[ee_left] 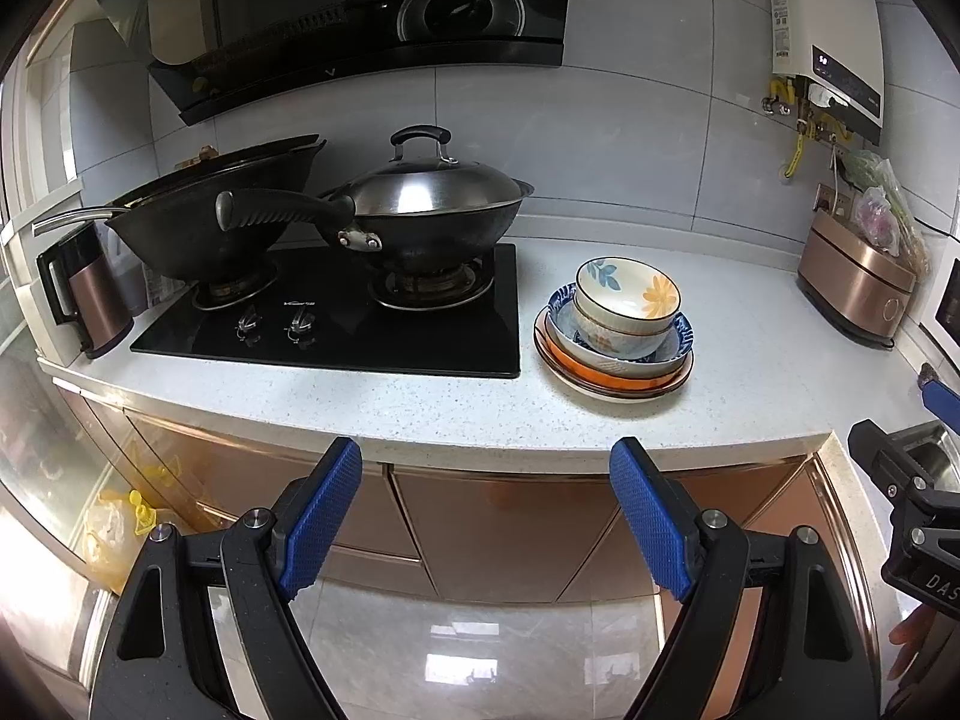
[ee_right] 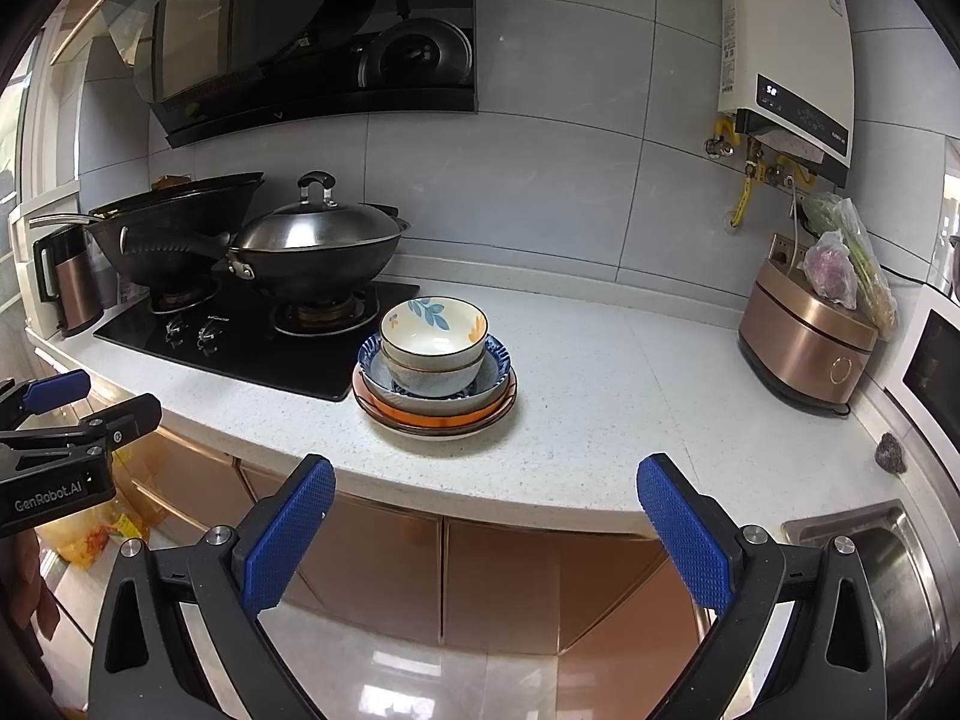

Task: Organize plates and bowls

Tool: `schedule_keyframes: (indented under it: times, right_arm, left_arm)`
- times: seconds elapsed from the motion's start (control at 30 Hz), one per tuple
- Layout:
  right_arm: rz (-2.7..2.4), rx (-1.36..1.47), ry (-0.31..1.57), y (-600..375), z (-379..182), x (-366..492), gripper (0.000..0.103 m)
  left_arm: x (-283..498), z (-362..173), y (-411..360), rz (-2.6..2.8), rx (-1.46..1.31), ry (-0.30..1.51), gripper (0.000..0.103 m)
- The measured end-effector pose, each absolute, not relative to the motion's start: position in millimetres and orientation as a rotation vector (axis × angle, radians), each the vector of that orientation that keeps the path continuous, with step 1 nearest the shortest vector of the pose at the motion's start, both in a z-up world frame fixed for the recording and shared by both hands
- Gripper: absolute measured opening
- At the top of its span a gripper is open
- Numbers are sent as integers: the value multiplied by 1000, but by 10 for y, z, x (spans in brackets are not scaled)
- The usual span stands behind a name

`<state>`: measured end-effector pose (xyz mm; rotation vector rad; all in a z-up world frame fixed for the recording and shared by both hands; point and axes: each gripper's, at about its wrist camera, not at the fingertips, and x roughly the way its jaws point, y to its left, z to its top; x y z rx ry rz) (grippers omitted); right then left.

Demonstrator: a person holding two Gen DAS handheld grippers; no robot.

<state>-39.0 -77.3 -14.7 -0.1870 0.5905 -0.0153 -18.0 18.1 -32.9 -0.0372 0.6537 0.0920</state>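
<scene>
Two bowls (ee_right: 434, 336) sit nested on perhaps three plates (ee_right: 435, 414) at 12 o'clock on the tabletop (ee_right: 600, 420); our left gripper (ee_left: 489, 516) and right gripper (ee_right: 486, 534) hang back, fingers wide apart, empty: stack finished or awaiting sorting.

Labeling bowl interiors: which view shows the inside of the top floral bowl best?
Right wrist: it looks down into the top floral bowl, showing the white base and inner leaf pattern. Left wrist sees the bowl from a lower angle, showing mostly its far inner wall.

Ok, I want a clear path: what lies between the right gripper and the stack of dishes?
In the right wrist view, only bare speckled countertop lies between the open right gripper and the stack of dishes.
</scene>
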Motion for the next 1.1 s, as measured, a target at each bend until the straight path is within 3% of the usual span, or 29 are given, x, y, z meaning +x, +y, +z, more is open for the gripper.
schedule_keyframes:
  times: [1.1]
  right_arm:
    - [-19,-161,608,-866,-244,-455,103]
  left_arm:
    - [-232,-380,113,115,-12,666,80]
